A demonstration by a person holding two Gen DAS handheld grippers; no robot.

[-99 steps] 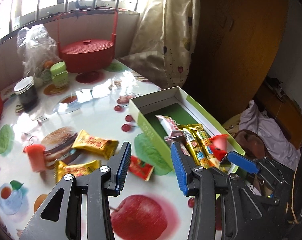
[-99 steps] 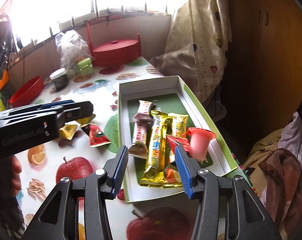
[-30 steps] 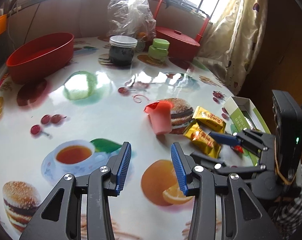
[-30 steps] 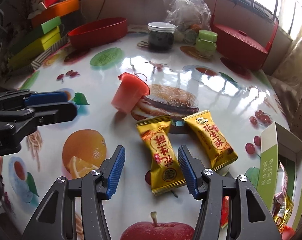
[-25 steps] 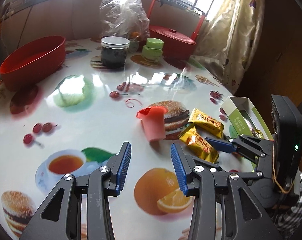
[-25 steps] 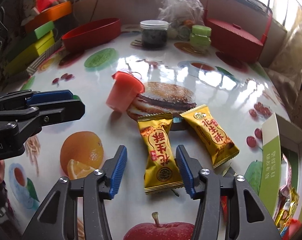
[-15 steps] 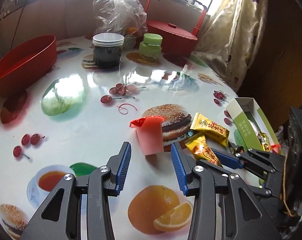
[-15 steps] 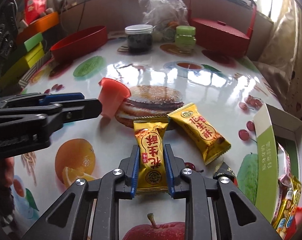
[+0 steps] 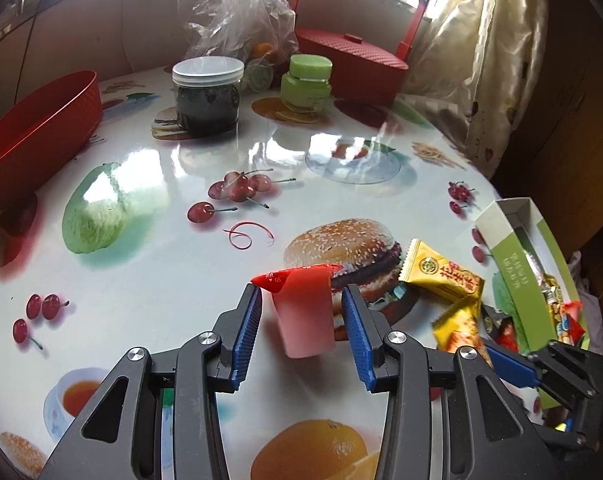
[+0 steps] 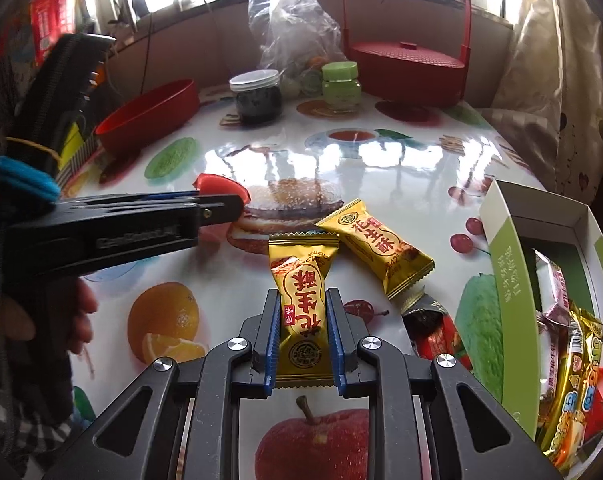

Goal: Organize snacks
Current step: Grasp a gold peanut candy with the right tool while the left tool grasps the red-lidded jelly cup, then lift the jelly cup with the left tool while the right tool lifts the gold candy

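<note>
Since a second ago your right gripper has clamped shut across the light, crinkly gold snack packet on the table, while your left gripper half-open now straddles, without touching, the upside-down, light, slippery pink jelly cup, best pinched mid-body.

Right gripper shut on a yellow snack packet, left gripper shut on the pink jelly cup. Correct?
Not quite. The left gripper is open: in the left wrist view its pads flank the pink jelly cup with gaps on both sides. The right gripper is indeed shut on the yellow snack packet.
</note>
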